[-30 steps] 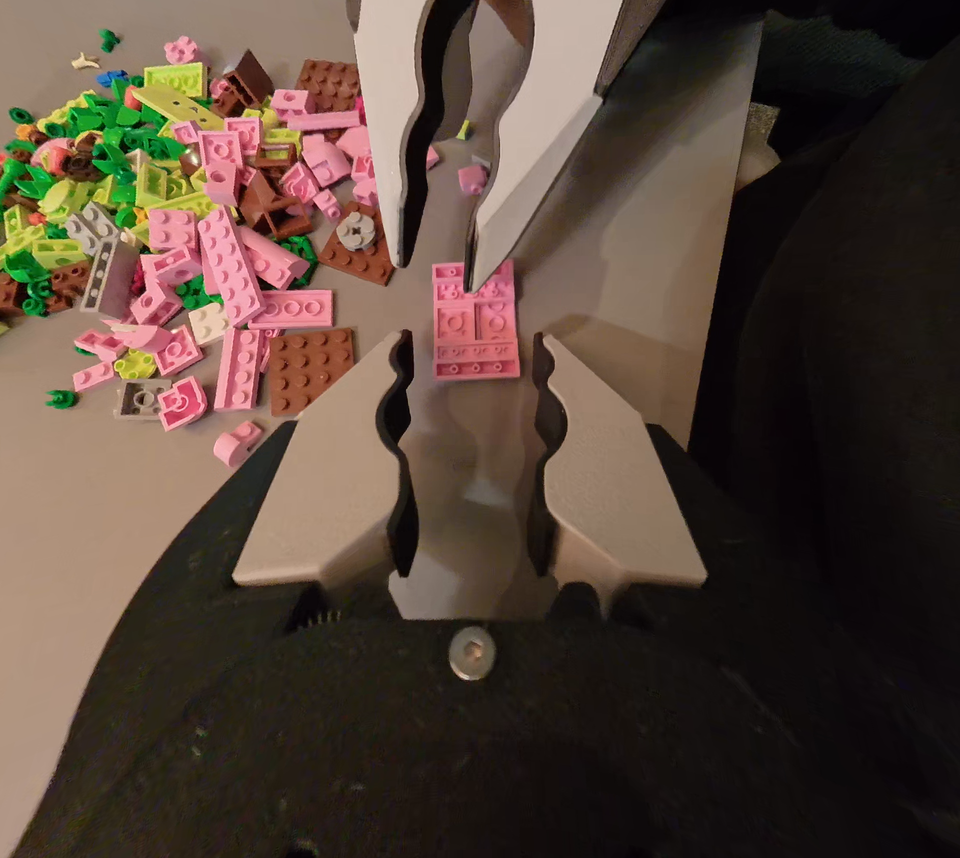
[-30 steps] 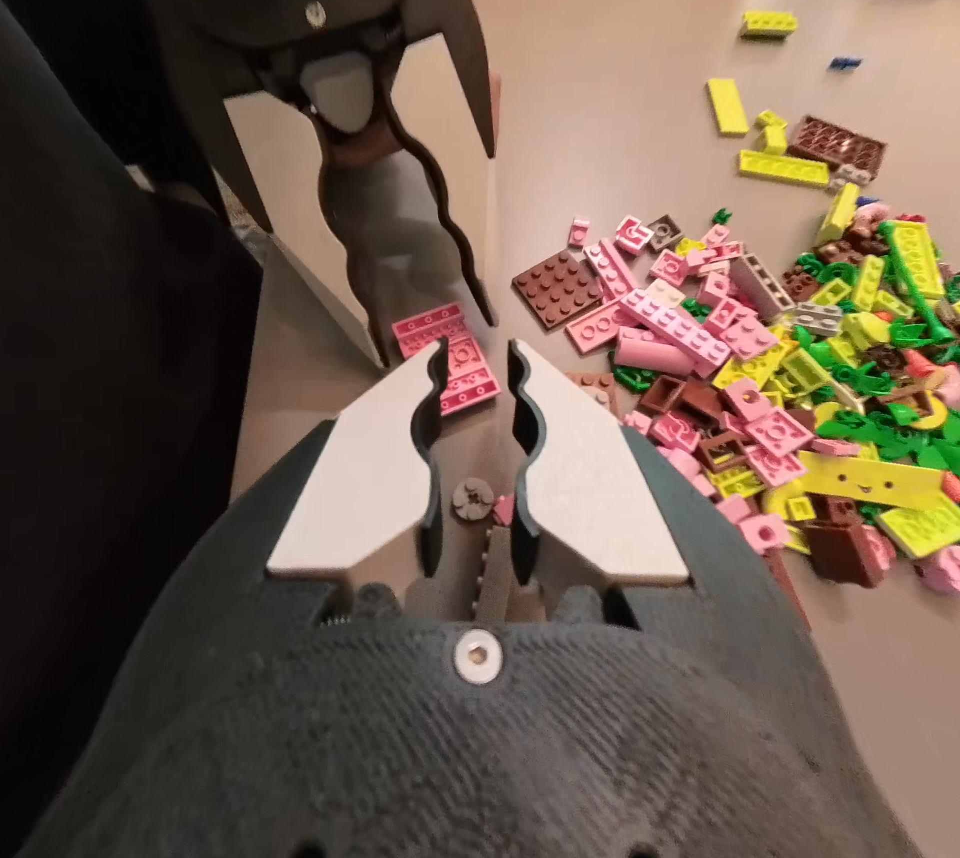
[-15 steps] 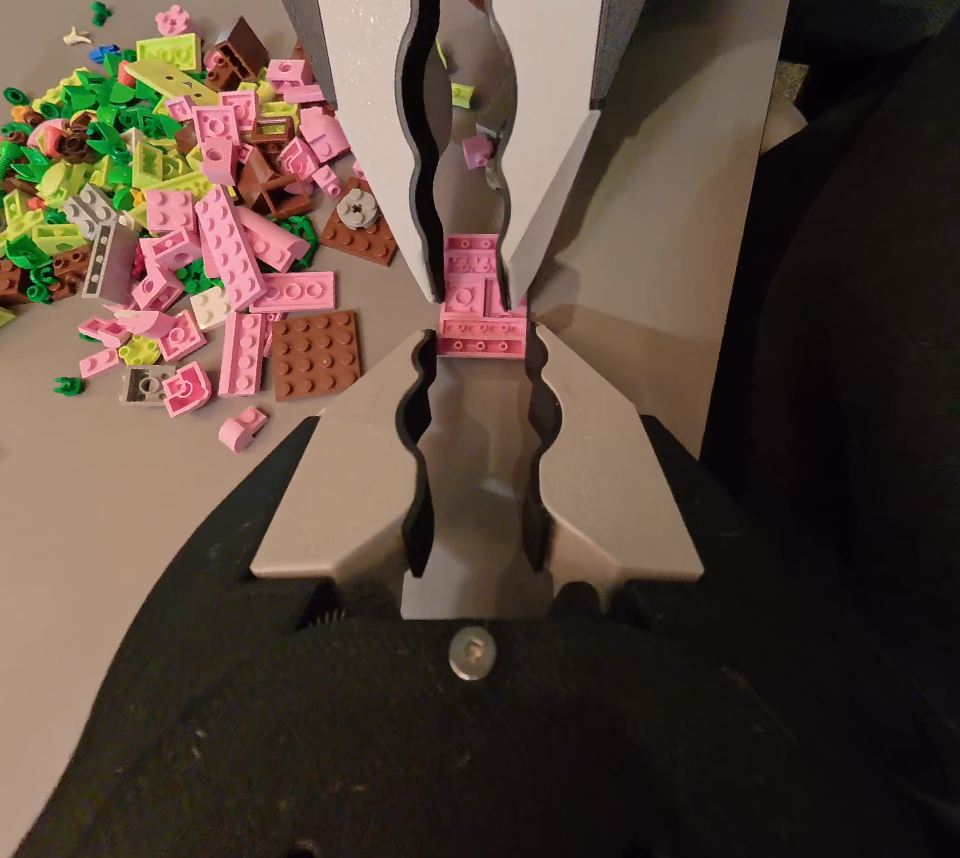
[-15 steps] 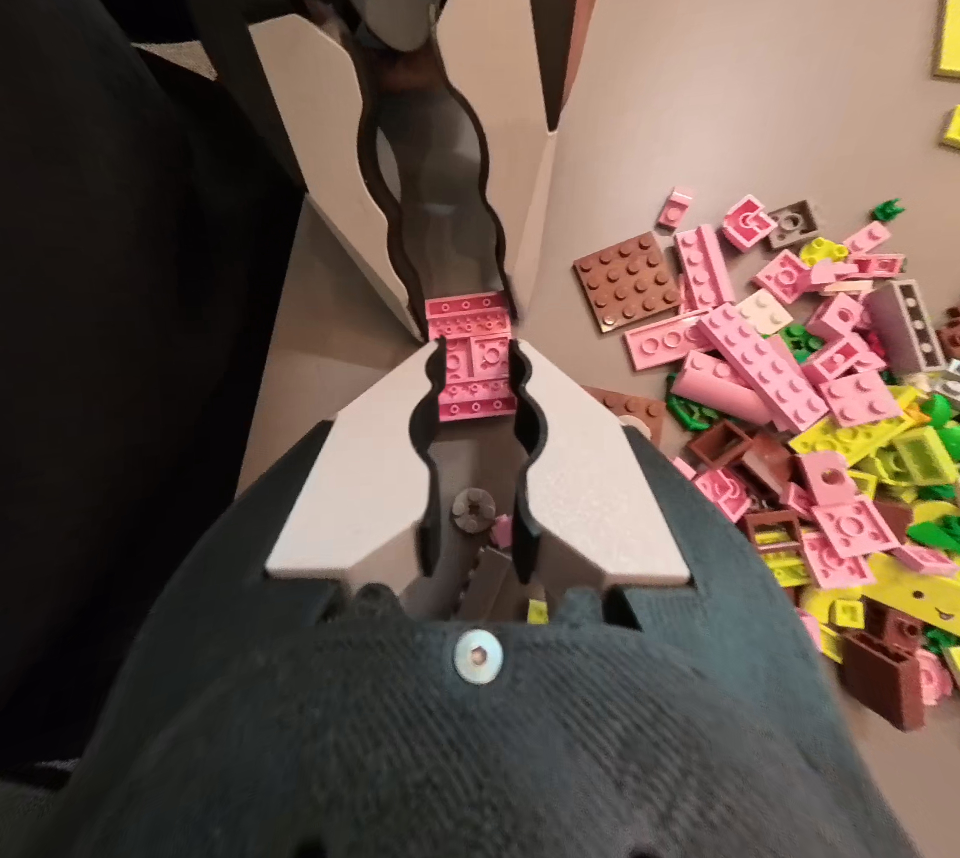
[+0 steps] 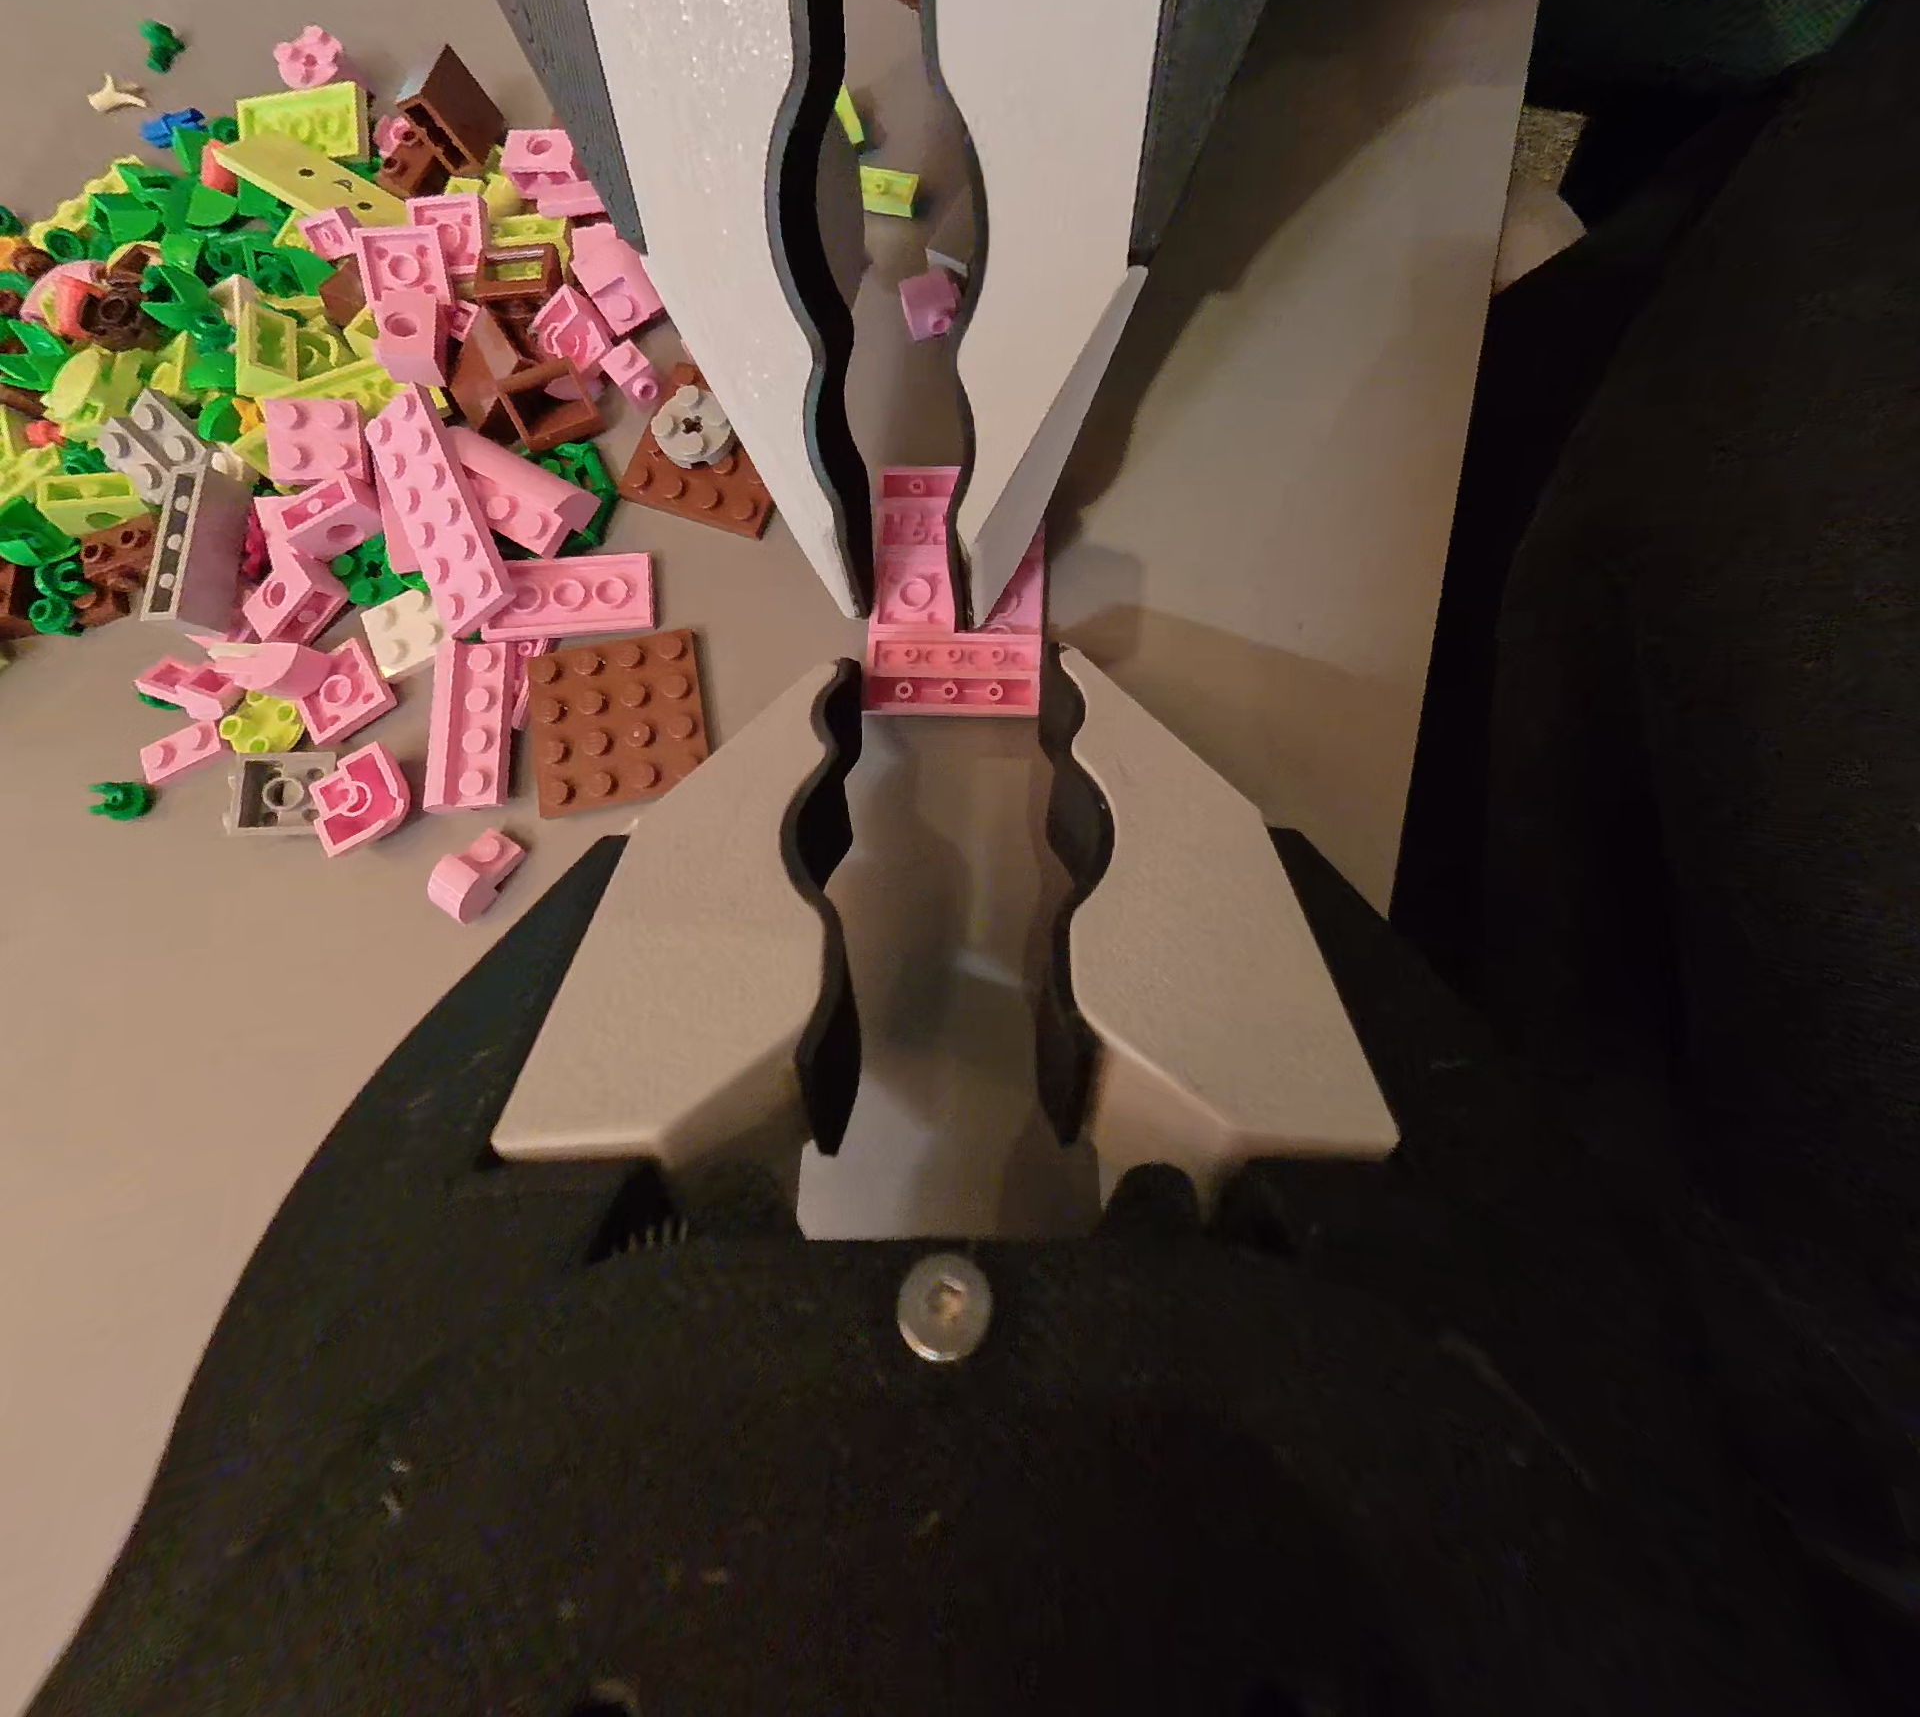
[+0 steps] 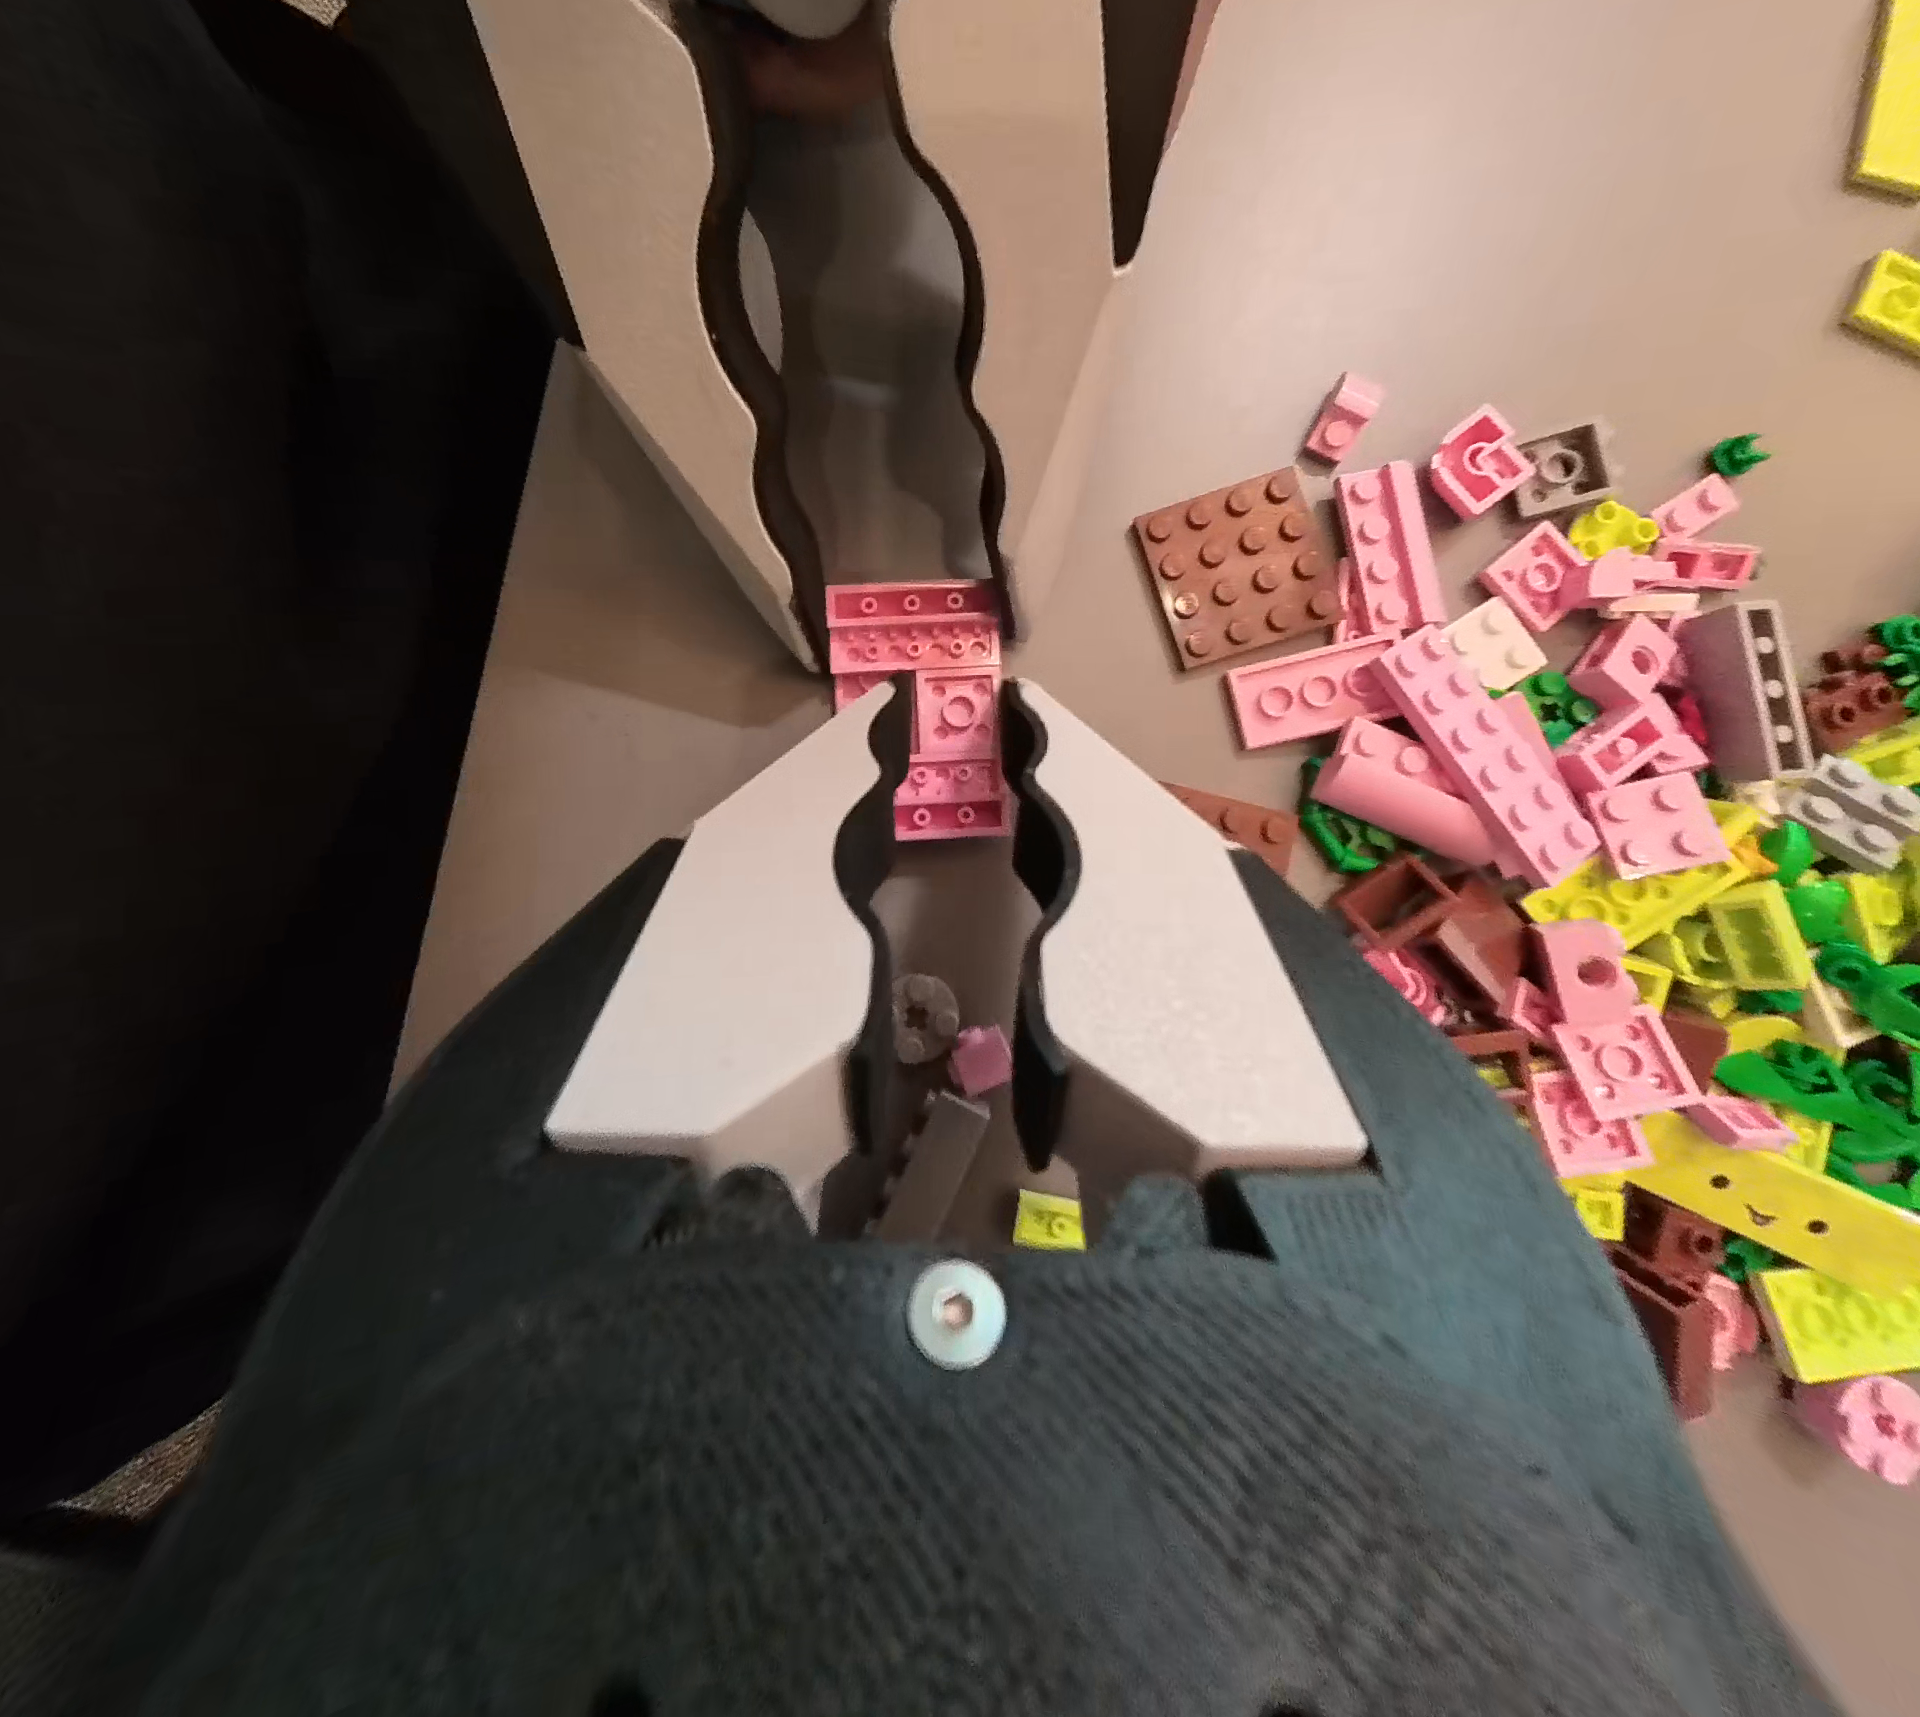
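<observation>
Left wrist view, nearest: the left gripper (image 5: 951,691) lies low over the grey table (image 5: 208,1044), its two fingers set partly apart with their tips against either side of the near end of a pink brick assembly (image 5: 956,659)
Pink brick assembly: several flat pink plates stacked and overlapping, studs up, lying on the table near its edge, between the two grippers
Beyond it: the right gripper (image 5: 912,587) comes in from the opposite side, its fingers drawn narrow and pinching the raised pink piece on top of the assembly
Left of the grippers: a brown square plate (image 5: 618,727) just beside the left fingertip, then a loose pile of bricks (image 5: 312,379) in pink, lime, green and brown
Right of the table: dark cloth (image 5: 1714,732), well apart from the bricks
Right wrist view, nearest: a grey round piece (image 6: 923,1013) and a small pink piece (image 6: 982,1059) lie on the table under the right gripper's fingers
At the tips: the raised pink piece sits clamped, both inner faces touching it
Farther: the left gripper's tips bracket the far end of the assembly
</observation>
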`<state>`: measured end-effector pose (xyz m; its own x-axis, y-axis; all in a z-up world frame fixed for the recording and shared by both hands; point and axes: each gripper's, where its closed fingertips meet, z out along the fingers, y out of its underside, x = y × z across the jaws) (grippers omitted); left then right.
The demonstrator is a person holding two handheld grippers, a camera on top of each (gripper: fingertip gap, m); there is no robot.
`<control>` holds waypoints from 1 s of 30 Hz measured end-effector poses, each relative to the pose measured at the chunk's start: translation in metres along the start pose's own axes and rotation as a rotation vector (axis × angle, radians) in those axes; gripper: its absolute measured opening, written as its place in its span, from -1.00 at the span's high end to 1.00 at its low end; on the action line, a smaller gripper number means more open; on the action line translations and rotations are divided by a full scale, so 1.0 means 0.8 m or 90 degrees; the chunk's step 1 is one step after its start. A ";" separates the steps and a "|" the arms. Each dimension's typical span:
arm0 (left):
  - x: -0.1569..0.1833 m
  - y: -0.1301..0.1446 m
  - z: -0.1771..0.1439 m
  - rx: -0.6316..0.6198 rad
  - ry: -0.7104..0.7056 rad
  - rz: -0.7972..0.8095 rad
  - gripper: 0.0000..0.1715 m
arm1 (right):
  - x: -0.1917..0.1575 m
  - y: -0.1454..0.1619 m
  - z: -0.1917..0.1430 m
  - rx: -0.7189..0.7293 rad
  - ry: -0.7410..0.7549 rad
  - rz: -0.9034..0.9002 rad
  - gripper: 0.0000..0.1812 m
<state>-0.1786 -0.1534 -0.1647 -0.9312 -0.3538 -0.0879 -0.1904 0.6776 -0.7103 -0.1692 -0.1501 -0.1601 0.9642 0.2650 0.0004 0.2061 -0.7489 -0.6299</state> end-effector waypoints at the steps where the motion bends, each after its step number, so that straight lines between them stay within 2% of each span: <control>1: 0.000 0.000 0.000 0.000 0.001 -0.001 0.60 | 0.000 0.000 0.000 0.000 -0.003 0.001 0.85; 8: 0.002 0.001 0.001 -0.005 0.013 -0.006 0.60 | 0.004 -0.012 -0.009 0.089 -0.015 0.051 0.88; 9: 0.009 0.001 0.001 -0.006 0.033 -0.006 0.60 | 0.007 -0.017 -0.013 0.115 -0.005 0.053 1.00; 11: 0.008 0.000 0.002 -0.005 0.027 -0.001 0.60 | -0.001 -0.046 -0.034 0.219 -0.052 0.073 1.00; 12: 0.008 0.000 0.002 -0.005 0.028 -0.007 0.60 | 0.001 -0.050 -0.041 0.230 -0.050 0.075 1.00; 16: 0.007 0.000 0.002 -0.004 0.023 -0.002 0.60 | 0.019 -0.030 -0.045 0.160 0.030 0.055 1.00; 19: 0.007 -0.001 0.001 -0.004 0.024 0.009 0.61 | 0.003 -0.013 -0.028 0.074 0.024 0.038 0.69; 20: 0.006 -0.002 0.001 -0.003 0.021 0.012 0.61 | -0.001 -0.009 -0.022 0.050 0.025 0.028 0.66; 22: 0.005 -0.004 -0.002 0.001 0.014 0.017 0.61 | -0.005 0.000 -0.012 0.012 0.038 0.008 0.70; 23: 0.003 -0.005 -0.004 0.007 0.011 0.016 0.53 | -0.006 0.003 -0.008 0.002 0.041 0.006 0.74; 24: 0.004 -0.008 -0.005 0.017 0.015 0.015 0.46 | -0.007 0.004 -0.006 0.002 0.038 0.008 0.77; 27: 0.007 -0.013 -0.005 0.040 0.037 -0.002 0.43 | -0.008 0.001 -0.005 0.029 0.025 0.026 0.82; 30: 0.004 -0.007 0.000 0.016 0.038 -0.015 0.63 | -0.004 0.001 -0.004 0.031 0.031 0.024 0.83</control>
<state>-0.1805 -0.1585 -0.1609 -0.9438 -0.3291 -0.0297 -0.2048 0.6532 -0.7290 -0.1719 -0.1536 -0.1583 0.9783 0.2067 0.0134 0.1626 -0.7264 -0.6678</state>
